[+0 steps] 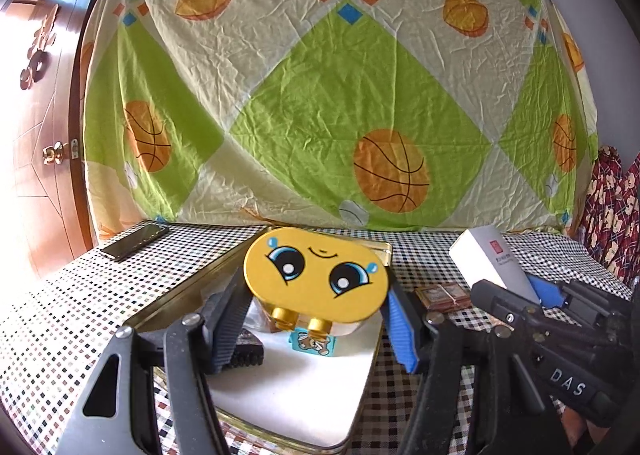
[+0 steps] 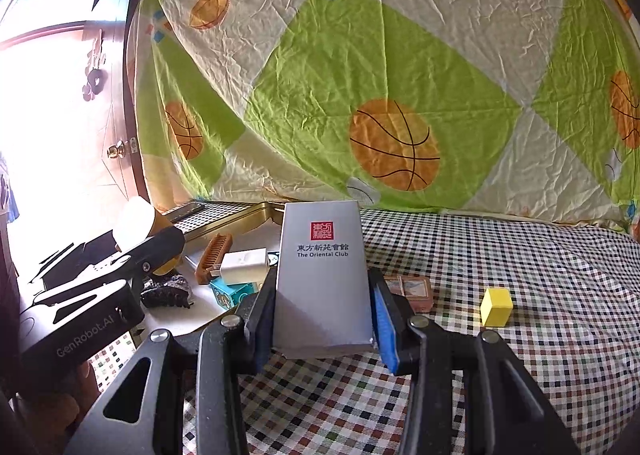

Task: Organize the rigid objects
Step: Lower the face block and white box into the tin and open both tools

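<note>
My left gripper (image 1: pixel 316 315) is shut on a yellow toy with a cartoon face (image 1: pixel 316 275) and holds it above a gold-rimmed tray (image 1: pixel 168 299). My right gripper (image 2: pixel 324 315) is shut on a grey box printed "The Oriental Club" (image 2: pixel 322 275), held upright above the checked cloth just right of the tray; the box also shows in the left wrist view (image 1: pixel 492 263). In the tray lie a brown comb (image 2: pixel 214 255), a white charger (image 2: pixel 244 265), a teal box (image 2: pixel 234 293) and a dark rough lump (image 2: pixel 166 291).
A yellow cube (image 2: pixel 496 307) and a small card pack (image 2: pixel 412 291) lie on the checked cloth right of the tray. A phone (image 1: pixel 134 241) lies at the far left. A basketball-print sheet (image 1: pixel 320 95) hangs behind. A wooden door (image 1: pixel 36 135) stands at left.
</note>
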`<control>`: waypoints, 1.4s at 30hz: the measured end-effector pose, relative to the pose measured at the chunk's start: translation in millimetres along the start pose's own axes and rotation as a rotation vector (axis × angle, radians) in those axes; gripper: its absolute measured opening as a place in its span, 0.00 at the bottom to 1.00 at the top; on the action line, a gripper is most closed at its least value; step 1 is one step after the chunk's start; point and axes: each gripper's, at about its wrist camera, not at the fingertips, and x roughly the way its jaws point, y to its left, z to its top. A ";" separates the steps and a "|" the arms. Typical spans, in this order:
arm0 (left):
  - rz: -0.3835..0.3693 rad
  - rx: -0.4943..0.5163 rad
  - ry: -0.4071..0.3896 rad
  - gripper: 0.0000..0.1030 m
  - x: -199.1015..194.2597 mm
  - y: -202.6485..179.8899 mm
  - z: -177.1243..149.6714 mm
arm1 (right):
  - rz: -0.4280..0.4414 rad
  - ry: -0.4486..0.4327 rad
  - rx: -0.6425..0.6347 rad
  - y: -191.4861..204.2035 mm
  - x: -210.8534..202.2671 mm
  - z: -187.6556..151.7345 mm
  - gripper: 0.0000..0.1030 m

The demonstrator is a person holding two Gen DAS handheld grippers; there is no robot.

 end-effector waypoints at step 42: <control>0.170 0.046 0.258 0.64 85.0 93.1 15.5 | 0.222 0.277 -0.143 98.3 109.2 15.8 0.48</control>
